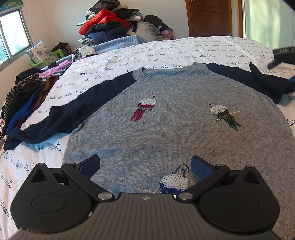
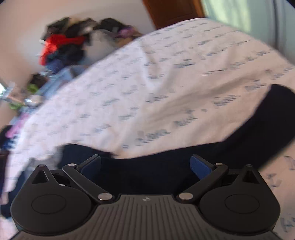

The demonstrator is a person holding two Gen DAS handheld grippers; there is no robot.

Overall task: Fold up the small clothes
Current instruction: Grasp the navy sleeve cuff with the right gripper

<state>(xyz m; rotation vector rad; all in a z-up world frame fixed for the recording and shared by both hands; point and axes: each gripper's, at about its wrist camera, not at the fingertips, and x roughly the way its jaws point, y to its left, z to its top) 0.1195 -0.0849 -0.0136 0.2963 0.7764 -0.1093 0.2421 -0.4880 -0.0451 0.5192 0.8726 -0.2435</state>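
A small grey sweater [image 1: 166, 118] with navy sleeves and sequin birds lies face up on the bed [image 1: 140, 53]. Its left sleeve [image 1: 64, 112] stretches out to the left; its right sleeve [image 1: 265, 79] runs to the right. My left gripper [image 1: 145, 165] is open, just above the sweater's lower front, holding nothing. My right gripper [image 2: 145, 165] is open over the navy right sleeve [image 2: 239, 140], holding nothing. The right wrist view is blurred. The right gripper's tip also shows at the far right of the left wrist view [image 1: 282, 55].
The bed has a white cover with handwritten script [image 2: 147, 83]. A heap of mixed clothes [image 1: 25, 97] lies along the bed's left edge. A tall pile of clothes [image 1: 110, 22] stands by the back wall, beside a wooden door [image 1: 208, 16].
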